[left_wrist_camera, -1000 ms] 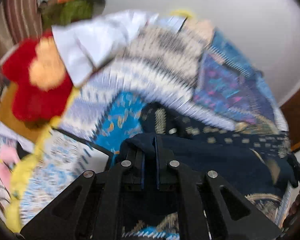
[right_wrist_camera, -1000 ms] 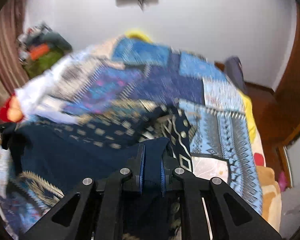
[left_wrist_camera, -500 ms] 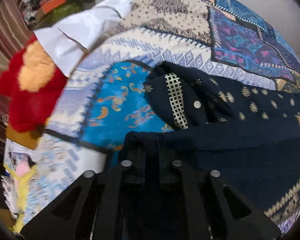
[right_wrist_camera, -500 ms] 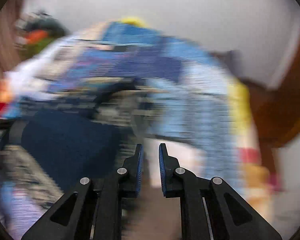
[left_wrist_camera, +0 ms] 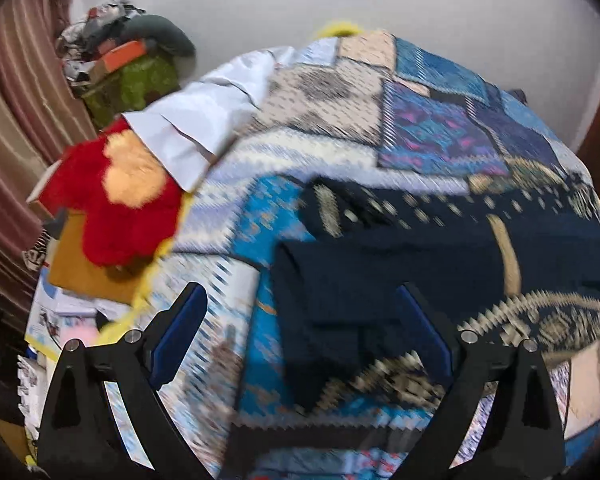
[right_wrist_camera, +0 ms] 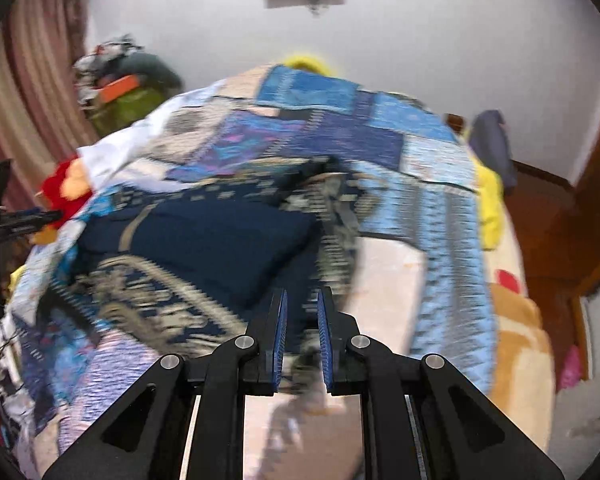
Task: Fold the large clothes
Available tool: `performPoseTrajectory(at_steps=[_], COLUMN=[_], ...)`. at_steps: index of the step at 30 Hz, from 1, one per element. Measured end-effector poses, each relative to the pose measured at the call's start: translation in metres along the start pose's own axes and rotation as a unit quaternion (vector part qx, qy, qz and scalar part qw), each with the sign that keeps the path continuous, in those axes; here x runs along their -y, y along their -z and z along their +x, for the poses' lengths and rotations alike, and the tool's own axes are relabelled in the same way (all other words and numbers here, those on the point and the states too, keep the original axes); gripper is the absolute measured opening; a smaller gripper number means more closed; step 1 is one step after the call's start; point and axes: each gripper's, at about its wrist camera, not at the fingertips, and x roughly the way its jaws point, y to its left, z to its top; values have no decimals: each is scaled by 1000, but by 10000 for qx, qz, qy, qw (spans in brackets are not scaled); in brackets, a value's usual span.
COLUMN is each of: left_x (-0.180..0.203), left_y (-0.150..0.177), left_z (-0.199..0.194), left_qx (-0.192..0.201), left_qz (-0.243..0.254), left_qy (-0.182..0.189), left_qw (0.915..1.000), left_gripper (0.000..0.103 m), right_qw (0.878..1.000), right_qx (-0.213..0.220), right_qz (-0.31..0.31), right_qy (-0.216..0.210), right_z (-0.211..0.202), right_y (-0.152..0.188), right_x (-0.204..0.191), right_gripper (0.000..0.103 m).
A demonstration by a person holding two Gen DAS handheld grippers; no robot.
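Navy garment (left_wrist_camera: 400, 272) with beige woven bands, lying folded on a patchwork bedspread (left_wrist_camera: 340, 120) of blue, cream and purple panels; seen from the right wrist it (right_wrist_camera: 204, 240) occupies the near left part of the bed. Left gripper (left_wrist_camera: 304, 320): jaws spread wide, blue pads far apart, nothing between them; it is poised over the garment's near left corner, and contact with the cloth cannot be judged through the motion blur. Right gripper (right_wrist_camera: 302, 328): jaws nearly parallel with a narrow gap between the blue pads; the gap is empty, and the garment's right edge lies just beyond the fingertips. Beside the bed, on the left: a red and orange plush toy (left_wrist_camera: 116, 196) against a white folded cloth (left_wrist_camera: 196, 128), and a heap of clothes on a green-covered stand (left_wrist_camera: 136, 76) before a striped curtain (left_wrist_camera: 16, 92). A yellow blanket edge (right_wrist_camera: 490, 200) shows along the bed's right side.
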Motion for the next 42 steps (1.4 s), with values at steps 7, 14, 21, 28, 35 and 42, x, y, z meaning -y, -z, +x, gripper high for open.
performPoseTrajectory(at_steps=[7, 14, 21, 28, 35, 42], left_x=[63, 74, 72, 61, 30, 50], left_y=[32, -5, -67, -124, -121, -76], left_z=[46, 91, 104, 77, 32, 42], left_qx=[-302, -156, 58, 625, 616, -91], left_qz=[571, 510, 691, 365, -67, 237], left_qy=[33, -664, -790, -908, -89, 627], left_qw=[9979, 9964, 9945, 9932, 9980, 9977], left_gripper=[96, 96, 96, 96, 96, 96], right_qw=[9981, 9947, 9937, 9989, 9989, 9972], right_qx=[-349, -781, -489, -145, -71, -378], right_qz=[-305, -622, -929, 202, 470, -545], right_qy=[-399, -237, 380, 389, 28, -360], right_z=[47, 113, 136, 146, 107, 88], right_y=[5, -6, -65, -109, -116, -75], right_x=[-50, -65, -52, -14, -9, -69], right_gripper=[10, 10, 10, 10, 10, 10])
